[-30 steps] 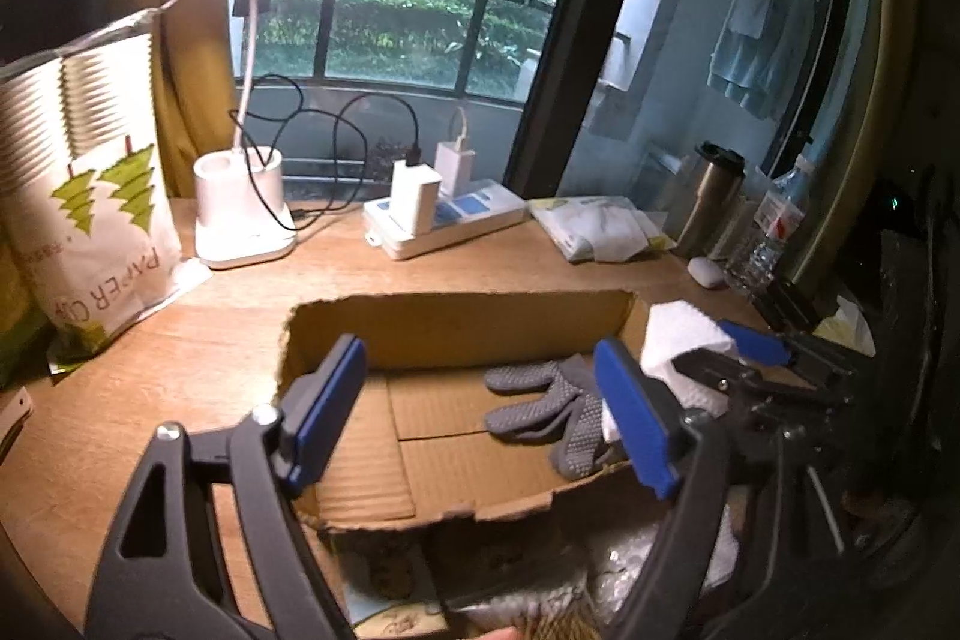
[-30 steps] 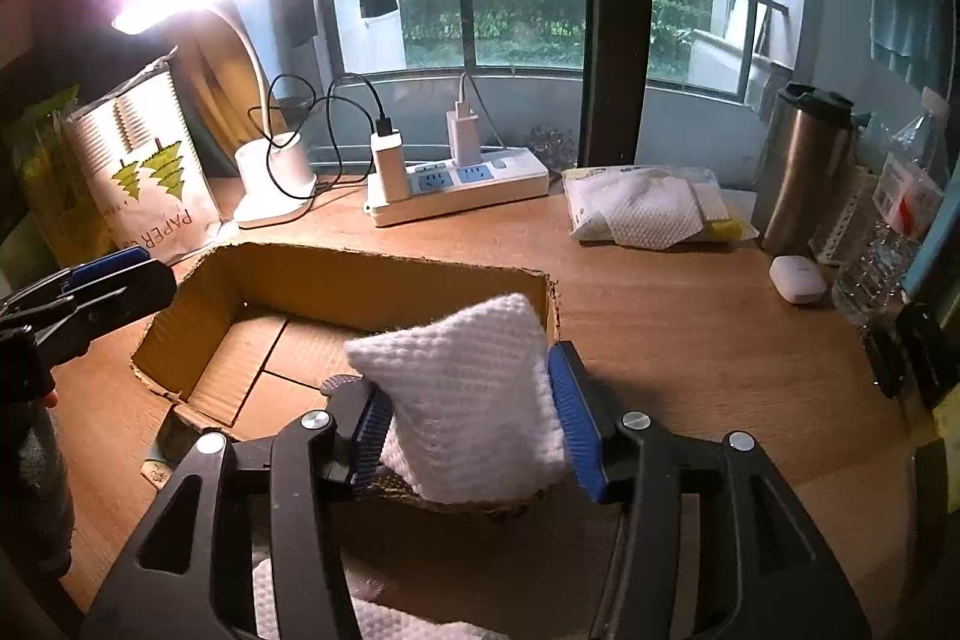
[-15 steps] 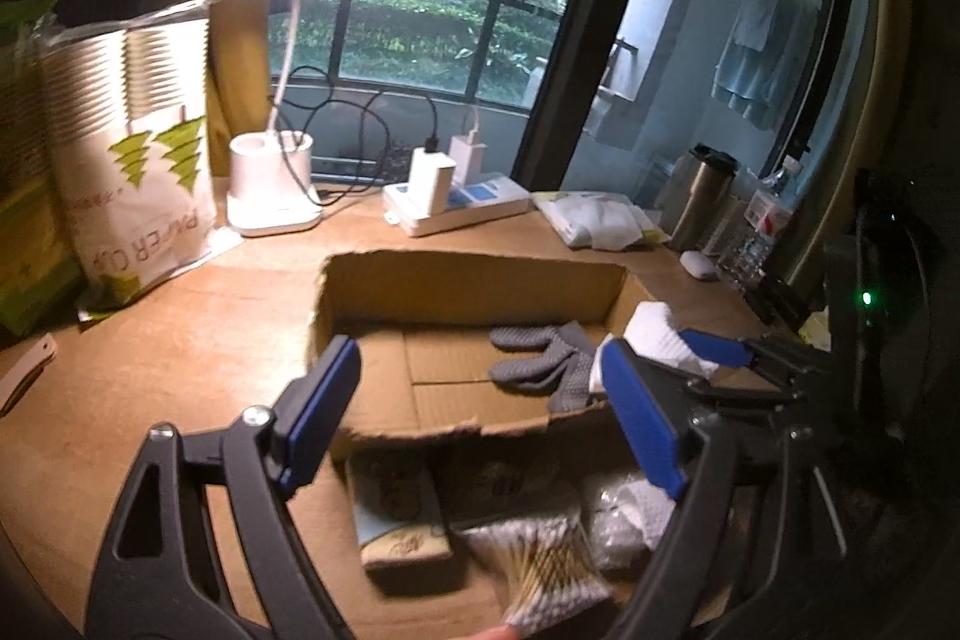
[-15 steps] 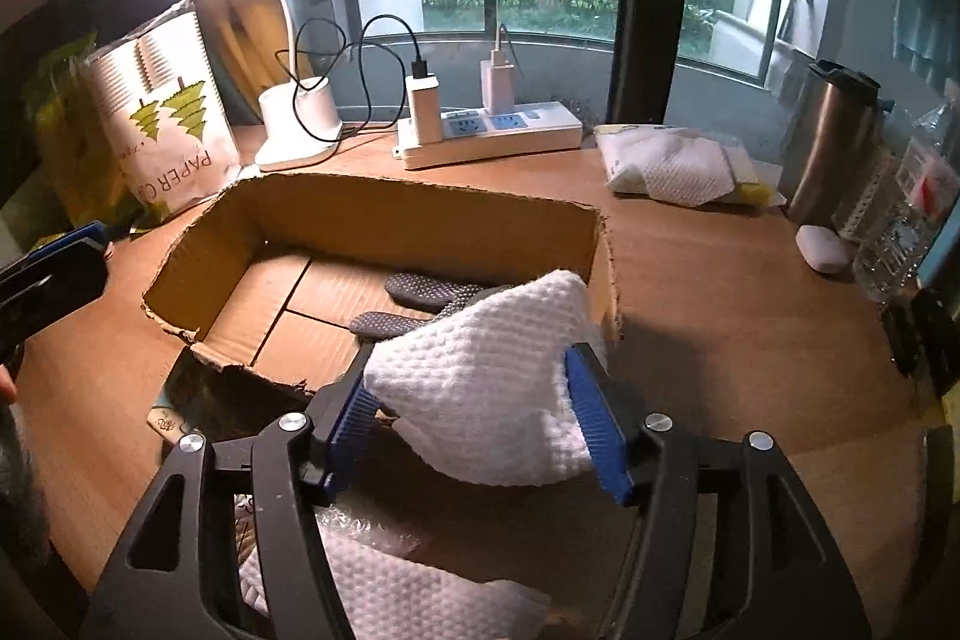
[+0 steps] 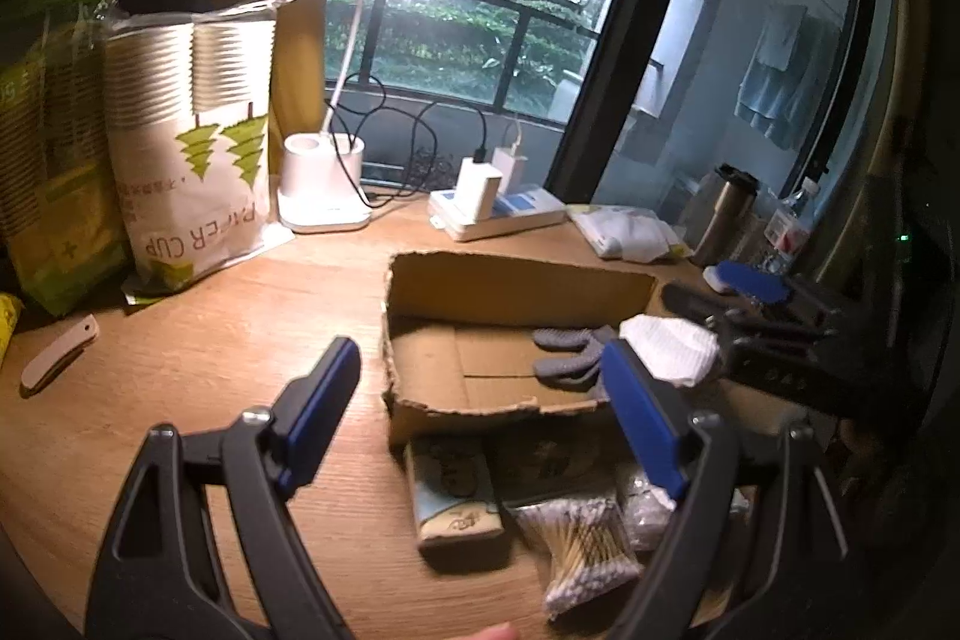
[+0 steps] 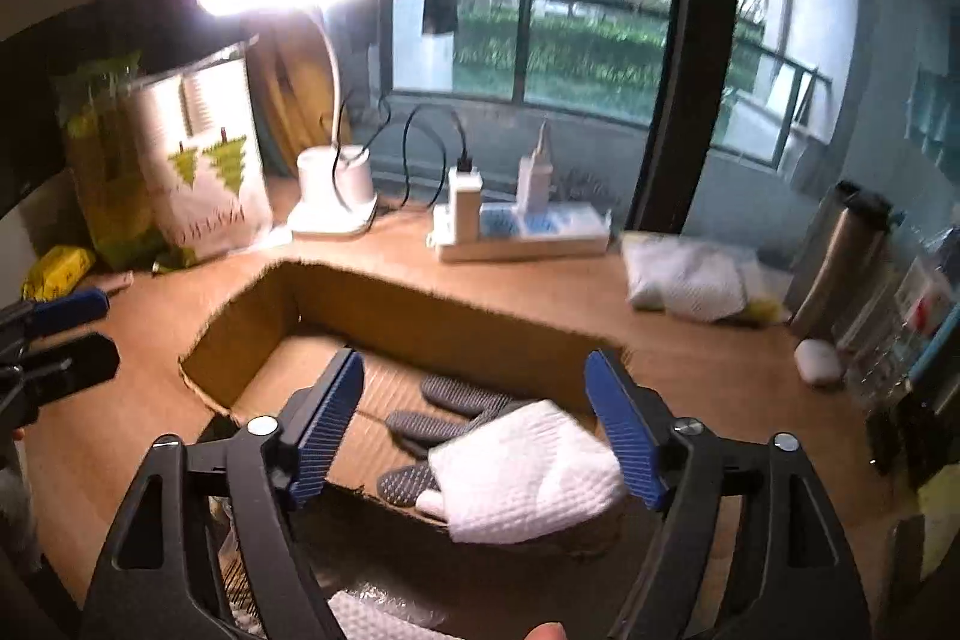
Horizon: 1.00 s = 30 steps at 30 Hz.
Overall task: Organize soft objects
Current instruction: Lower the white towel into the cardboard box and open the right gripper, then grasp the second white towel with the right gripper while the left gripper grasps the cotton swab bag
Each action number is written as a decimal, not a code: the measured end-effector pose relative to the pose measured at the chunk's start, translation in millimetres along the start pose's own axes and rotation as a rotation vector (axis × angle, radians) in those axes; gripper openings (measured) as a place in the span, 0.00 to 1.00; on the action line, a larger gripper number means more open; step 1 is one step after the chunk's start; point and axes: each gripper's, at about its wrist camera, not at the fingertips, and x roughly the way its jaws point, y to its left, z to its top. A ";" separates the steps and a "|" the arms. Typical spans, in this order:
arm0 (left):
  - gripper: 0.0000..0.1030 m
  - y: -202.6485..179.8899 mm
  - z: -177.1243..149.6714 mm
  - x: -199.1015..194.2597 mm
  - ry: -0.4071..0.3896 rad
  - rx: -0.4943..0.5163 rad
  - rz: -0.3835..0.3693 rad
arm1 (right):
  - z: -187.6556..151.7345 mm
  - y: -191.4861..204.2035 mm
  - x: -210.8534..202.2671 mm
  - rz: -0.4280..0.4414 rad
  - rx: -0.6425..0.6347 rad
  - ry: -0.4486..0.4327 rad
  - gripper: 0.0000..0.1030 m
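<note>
An open cardboard box (image 5: 510, 280) (image 6: 420, 316) sits on the wooden desk. A grey dotted glove (image 5: 564, 358) (image 6: 444, 406) lies inside it. A white textured cloth (image 6: 528, 472) (image 5: 672, 349) lies over the box's near right corner, partly on the glove. My right gripper (image 6: 480, 430) is open, its blue pads either side of the cloth and not touching it. My left gripper (image 5: 480, 418) is open and empty, in front of the box's left side.
In front of the box lie a small packet (image 5: 456, 496), a bag of cotton swabs (image 5: 582, 538) and a white cloth (image 6: 372, 616). A lamp (image 5: 324, 196), power strip (image 5: 498, 214), paper-cup bag (image 5: 192, 160), folded cloths (image 6: 696, 274) and a steel flask (image 6: 840, 256) stand behind.
My right gripper has opened and let go of the white cloth, which now rests on the box's corner. My left gripper has drawn back and to the left.
</note>
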 end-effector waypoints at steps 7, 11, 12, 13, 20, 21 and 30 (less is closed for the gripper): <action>0.81 -5.7 -4.6 -5.7 -0.006 0.006 -0.022 | -5.2 -6.9 -16.6 -0.045 0.017 -0.009 0.80; 0.81 -11.7 -10.4 -10.6 -0.008 0.017 -0.025 | -16.2 -7.8 -25.5 -0.048 0.034 0.015 0.80; 0.81 -12.1 -12.1 -11.4 -0.007 0.018 -0.026 | -19.6 -7.8 -27.5 -0.049 0.040 0.022 0.80; 0.81 -13.2 -14.2 -12.5 -0.007 0.019 -0.028 | -22.7 -7.4 -29.8 -0.048 0.044 0.027 0.80; 0.81 -20.9 -34.1 -10.8 0.021 0.006 -0.034 | -47.9 -3.4 -45.9 -0.032 0.050 0.053 0.80; 0.81 -22.9 -37.5 -10.3 0.028 0.007 -0.034 | -51.1 -2.4 -46.9 -0.030 0.049 0.057 0.80; 0.81 -34.2 -59.9 -5.6 0.071 0.032 -0.036 | -87.0 -4.3 -50.4 -0.011 0.094 0.108 0.80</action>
